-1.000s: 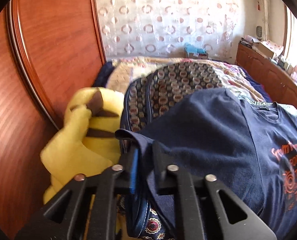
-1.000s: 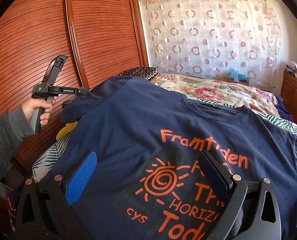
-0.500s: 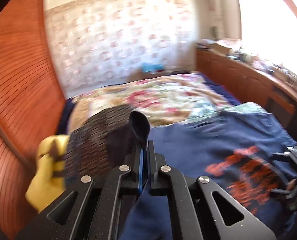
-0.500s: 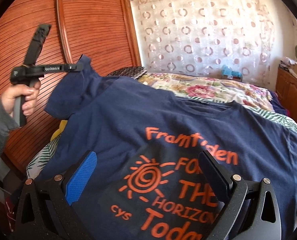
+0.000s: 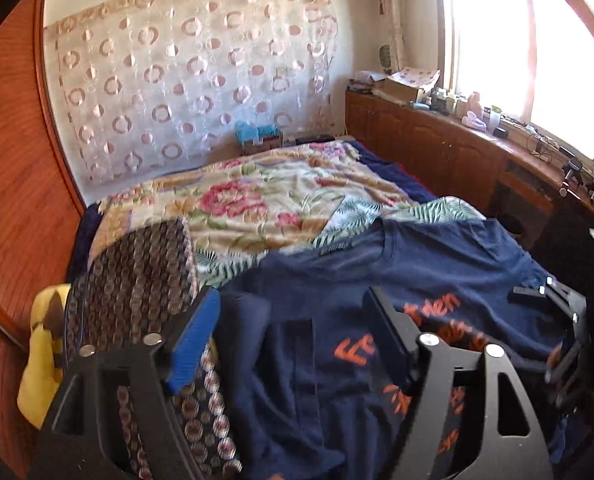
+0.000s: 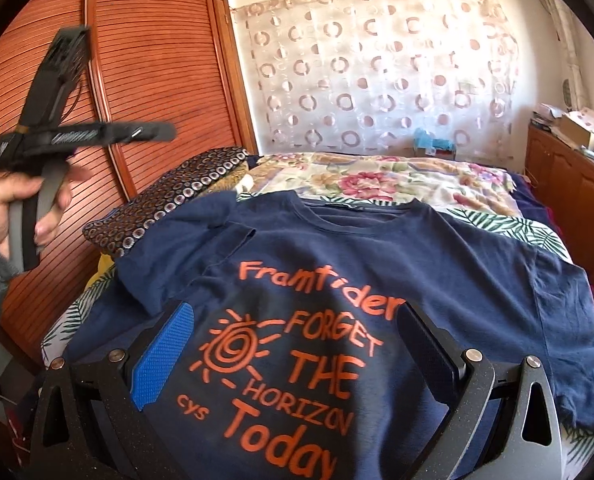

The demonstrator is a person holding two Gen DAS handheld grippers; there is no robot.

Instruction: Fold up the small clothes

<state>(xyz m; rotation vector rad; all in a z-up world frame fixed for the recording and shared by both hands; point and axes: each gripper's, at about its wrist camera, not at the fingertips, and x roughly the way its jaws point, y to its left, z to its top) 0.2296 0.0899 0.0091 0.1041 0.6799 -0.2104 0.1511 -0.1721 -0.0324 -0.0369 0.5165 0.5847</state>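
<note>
The navy T-shirt [image 6: 377, 280] lies spread face up on the bed [image 6: 377, 176], orange lettering toward the near edge, collar toward the far side where the floral bedspread [image 5: 257, 200] shows. Its left sleeve [image 6: 201, 252] is now turned inward over the chest, resting in a loose flap just beside the word at the top of the print; that looks like the first fold of the job, narrowing the shirt before the body gets doubled over. The left hand-held gripper [image 5: 293, 332] has just been opening, and in its own view the jaws stand spread with nothing pinched between them, only cloth lying below. From the other side it appears lifted clear, up at the left in front of the wooden slatted wardrobe doors [image 6: 149, 80], gripped by a hand [image 6: 13, 208] in a grey sleeve. The right hand-held gripper [image 6: 293, 344] hangs over the printed front near the hem with its jaws wide apart, holding nothing. It seems to be waiting over the middle, perhaps to steady the fabric or take the right sleeve, which is not yet folded. A dark patterned cushion [image 6: 169, 200] sits by the left shoulder, touching the shirt's edge, with a yellow plush toy [image 5: 45, 352] beyond it.
</note>
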